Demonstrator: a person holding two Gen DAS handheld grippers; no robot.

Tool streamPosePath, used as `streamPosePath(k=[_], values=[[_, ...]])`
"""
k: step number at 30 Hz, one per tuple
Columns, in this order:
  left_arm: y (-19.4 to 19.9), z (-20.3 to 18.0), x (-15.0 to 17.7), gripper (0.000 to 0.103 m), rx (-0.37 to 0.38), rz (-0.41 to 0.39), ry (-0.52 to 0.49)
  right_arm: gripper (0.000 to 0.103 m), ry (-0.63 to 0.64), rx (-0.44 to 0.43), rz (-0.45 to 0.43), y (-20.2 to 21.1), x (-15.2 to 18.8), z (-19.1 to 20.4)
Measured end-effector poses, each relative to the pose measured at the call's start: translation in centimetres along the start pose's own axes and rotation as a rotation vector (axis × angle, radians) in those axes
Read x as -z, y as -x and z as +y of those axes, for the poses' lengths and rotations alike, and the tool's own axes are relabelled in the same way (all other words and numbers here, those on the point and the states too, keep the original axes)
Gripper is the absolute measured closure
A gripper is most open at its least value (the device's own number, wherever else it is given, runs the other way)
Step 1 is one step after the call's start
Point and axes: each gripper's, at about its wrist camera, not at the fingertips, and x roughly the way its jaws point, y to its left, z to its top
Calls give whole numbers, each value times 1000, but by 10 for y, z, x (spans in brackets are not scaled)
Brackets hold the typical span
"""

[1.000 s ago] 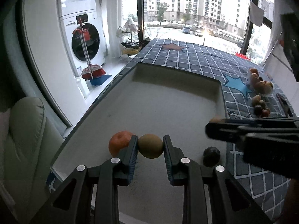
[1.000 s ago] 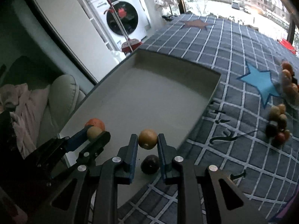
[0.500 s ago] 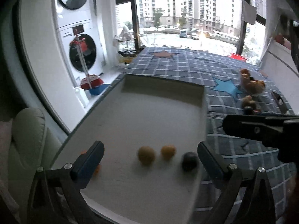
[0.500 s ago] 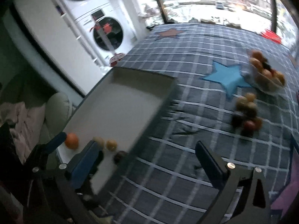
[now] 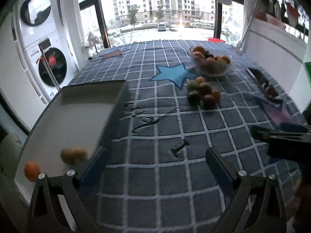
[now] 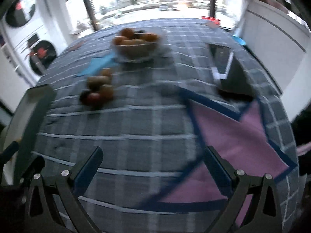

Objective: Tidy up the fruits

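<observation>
Jaws spread wide, empty, on left gripper [image 5: 155, 161] and right gripper [image 6: 153, 159], both above checked cloth [image 5: 194, 120]. Loose fruit pile [image 5: 203, 93] beside glass bowl [image 5: 210, 64]. Three fruits in tray [image 5: 64, 116] at left.

Navy checked tablecloth [image 5: 167, 174] with 1 blue star patch [image 5: 175, 73] and 1 pink star patch [image 6: 233, 147]. Beyond it, 2 stacked white washing machines [image 5: 44, 58] on the left, big window [image 5: 155, 9] facing apartment towers.
</observation>
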Motion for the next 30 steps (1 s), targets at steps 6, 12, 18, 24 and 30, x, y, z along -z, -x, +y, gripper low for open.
streamPosePath(k=[6,12,18,24,30], values=[[-24,-15,4,2,-15,47,23,0,19,22,-47,-1,14,-18],[-27,-15,8,2,-41,42,8,0,71,79,-46,-3,18,-9],[-28,-15,9,2,-35,46,20,0,71,79,-47,-3,18,-10],[-30,-12,8,2,-13,58,42,0,72,79,-47,-4,18,-10],[-30,-13,8,2,-29,52,33,0,71,78,-47,-4,19,-10]])
